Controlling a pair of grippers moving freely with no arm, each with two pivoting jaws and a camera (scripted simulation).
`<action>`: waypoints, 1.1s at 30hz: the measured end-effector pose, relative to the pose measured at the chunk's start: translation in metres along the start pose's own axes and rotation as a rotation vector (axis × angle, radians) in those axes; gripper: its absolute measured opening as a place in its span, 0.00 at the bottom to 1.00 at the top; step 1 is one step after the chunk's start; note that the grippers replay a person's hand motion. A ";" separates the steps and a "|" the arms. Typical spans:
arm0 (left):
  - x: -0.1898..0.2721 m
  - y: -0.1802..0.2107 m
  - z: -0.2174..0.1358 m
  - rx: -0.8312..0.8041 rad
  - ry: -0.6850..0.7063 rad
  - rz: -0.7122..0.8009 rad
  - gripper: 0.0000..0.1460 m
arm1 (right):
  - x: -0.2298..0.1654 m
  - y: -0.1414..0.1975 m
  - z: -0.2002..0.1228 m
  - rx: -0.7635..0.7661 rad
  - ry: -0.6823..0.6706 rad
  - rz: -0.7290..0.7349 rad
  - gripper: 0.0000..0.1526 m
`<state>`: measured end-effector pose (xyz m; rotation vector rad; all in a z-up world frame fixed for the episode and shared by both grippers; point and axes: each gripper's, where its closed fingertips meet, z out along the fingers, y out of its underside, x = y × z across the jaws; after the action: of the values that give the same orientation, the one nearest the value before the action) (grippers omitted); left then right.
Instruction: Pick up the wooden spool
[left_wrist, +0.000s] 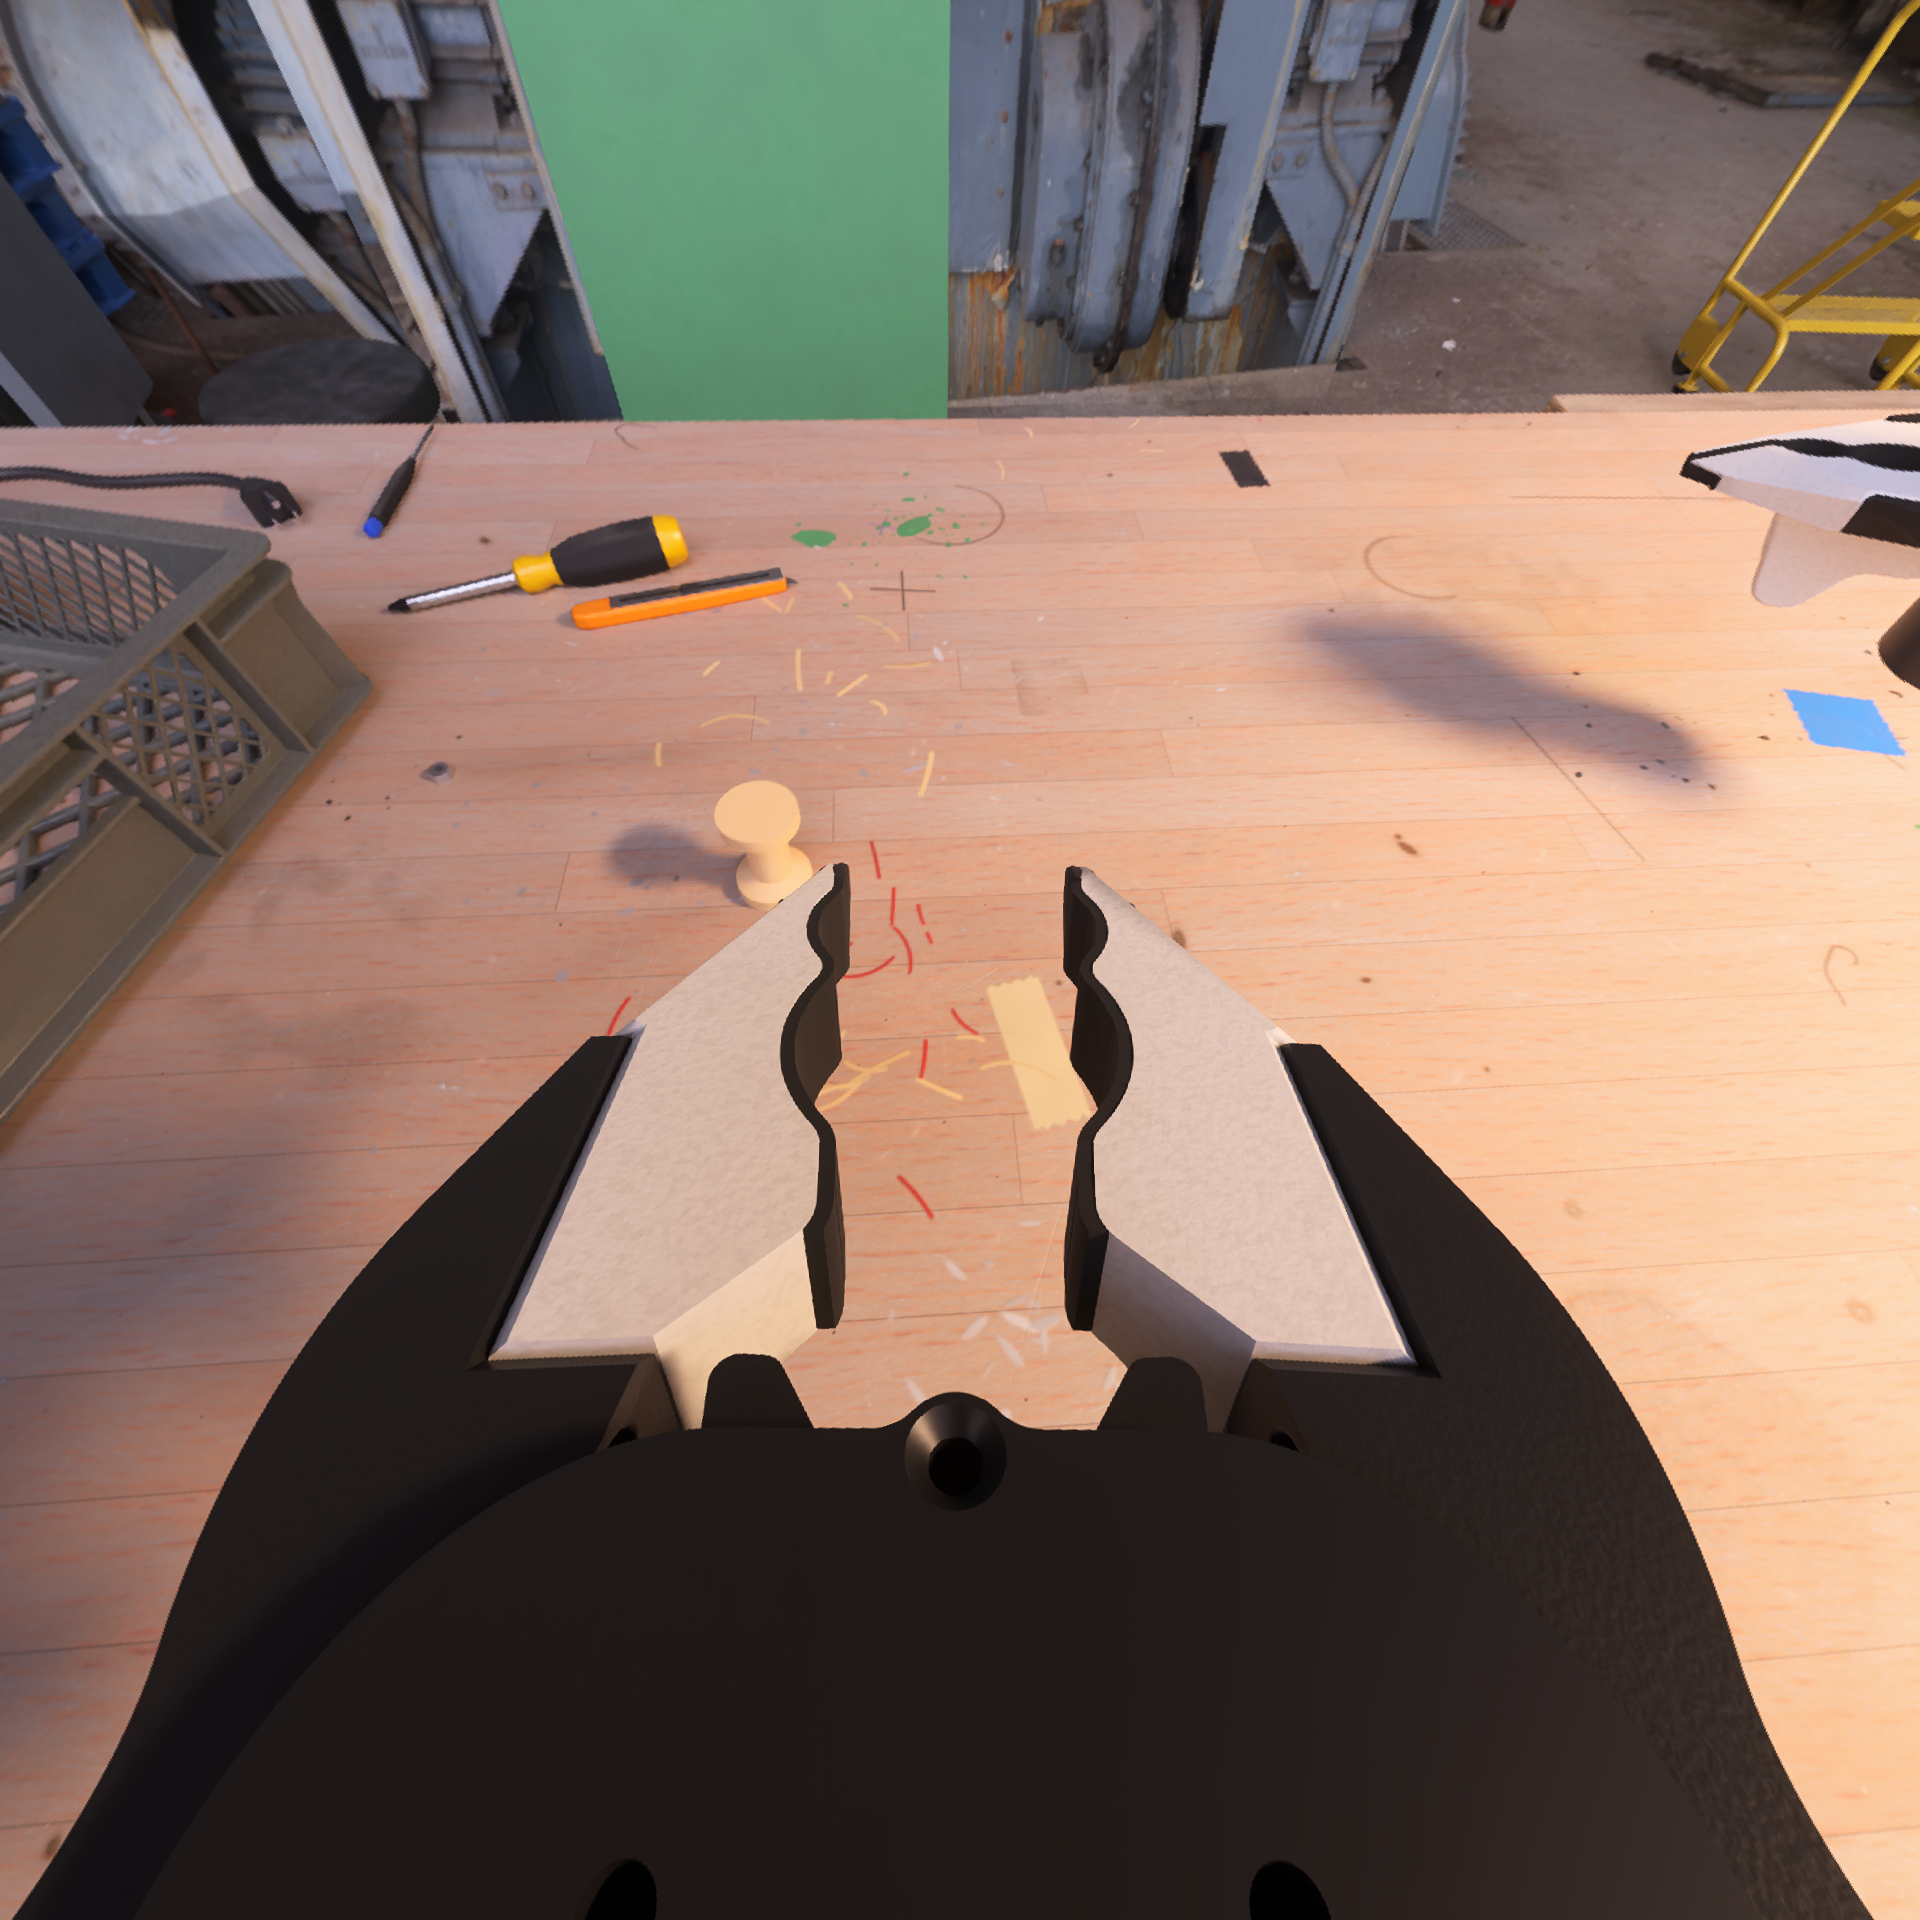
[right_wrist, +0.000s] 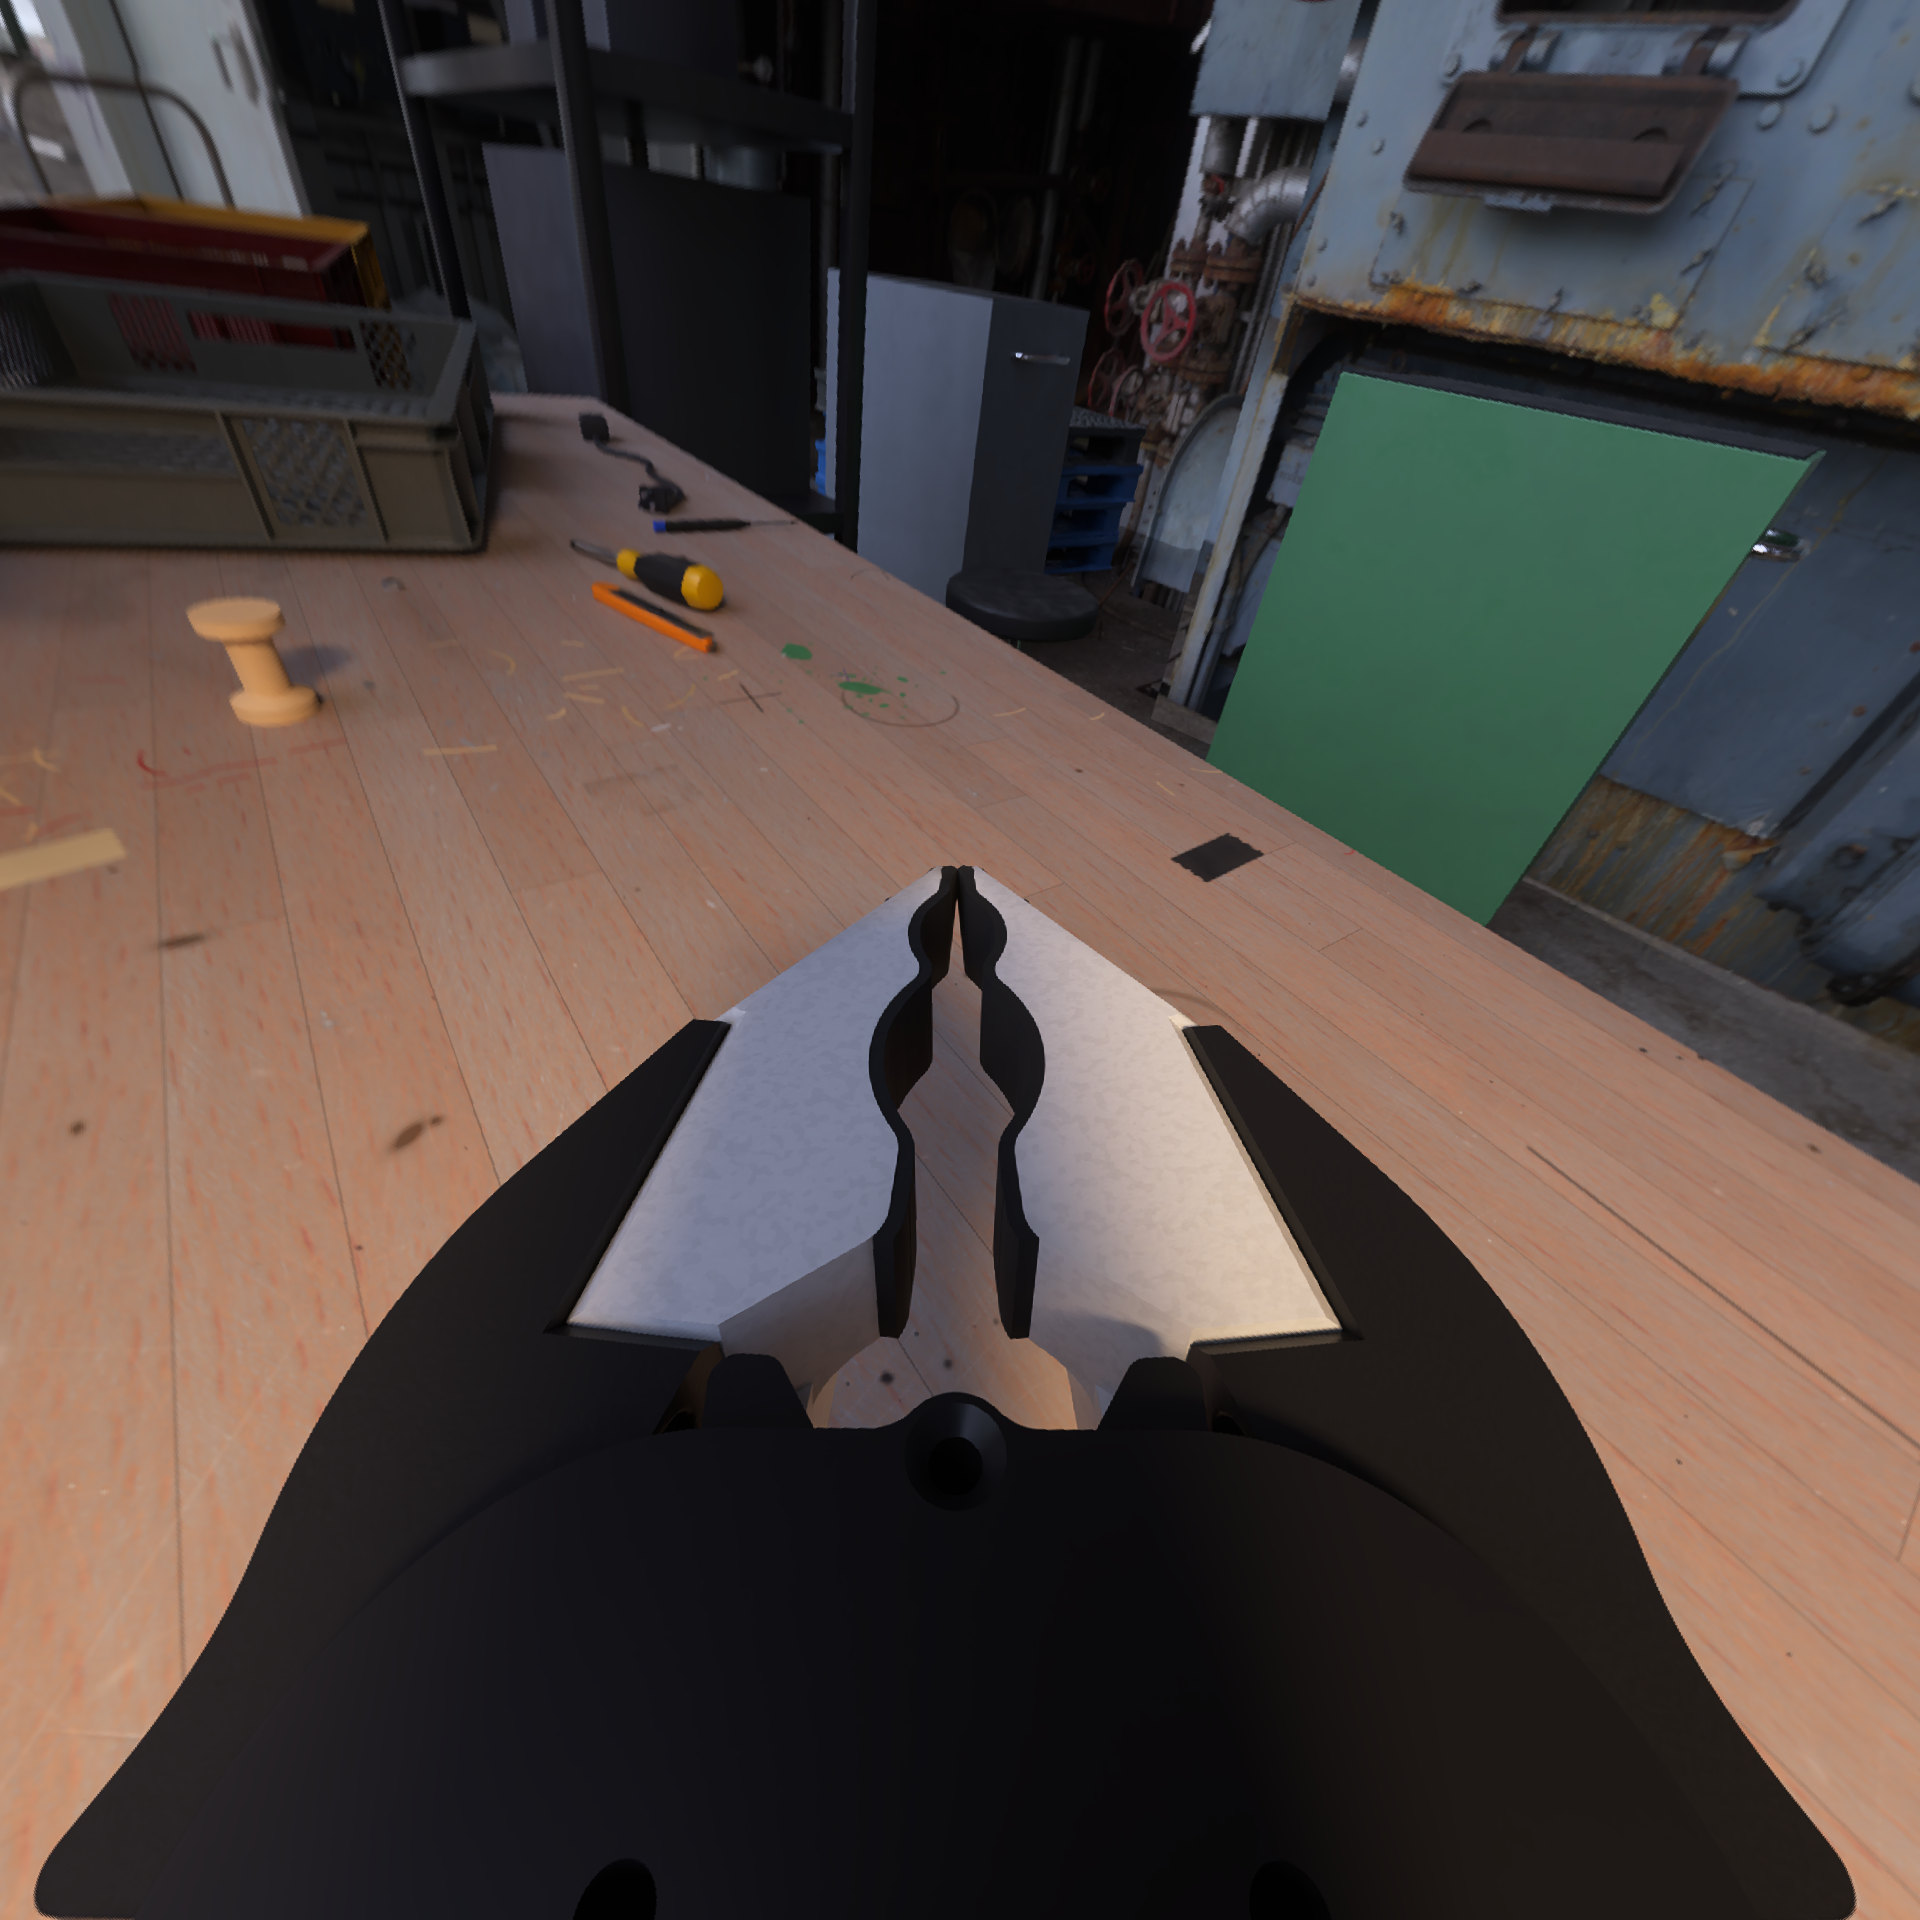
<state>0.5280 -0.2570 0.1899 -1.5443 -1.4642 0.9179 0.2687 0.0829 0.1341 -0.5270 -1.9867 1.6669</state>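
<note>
The pale wooden spool (left_wrist: 762, 840) stands slightly tilted on the wooden workbench (left_wrist: 1351, 935), just beyond and left of my left gripper's left fingertip (left_wrist: 831, 883), which covers its lower edge. My left gripper (left_wrist: 956, 878) is open and empty above the bench. The spool also shows in the right wrist view (right_wrist: 255, 660), far to the left. My right gripper (right_wrist: 956, 878) is shut and empty above the bench, away from the spool. Part of the right gripper shows at the right edge of the left wrist view (left_wrist: 1829, 509).
A grey mesh crate (left_wrist: 114, 707) sits at the left of the bench, also in the right wrist view (right_wrist: 239, 436). A yellow-and-black screwdriver (left_wrist: 582, 566), an orange utility knife (left_wrist: 675, 603), a blue-tipped pen (left_wrist: 393, 488) and a black cable (left_wrist: 145, 483) lie beyond the spool.
</note>
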 end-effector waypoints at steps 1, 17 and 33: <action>-0.004 0.002 0.001 -0.007 -0.001 -0.004 0.28 | -0.002 0.002 0.002 -0.012 -0.001 -0.024 0.00; -0.056 0.027 0.081 -0.231 0.029 0.133 0.35 | -0.013 0.013 0.008 -0.096 0.008 -0.167 0.00; -0.085 0.043 0.182 -0.628 0.300 0.360 0.45 | -0.007 0.015 0.008 -0.131 0.022 -0.208 0.00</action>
<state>0.3752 -0.3295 0.0734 -2.3470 -1.3393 0.3887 0.2687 0.0752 0.1171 -0.3677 -2.0676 1.4073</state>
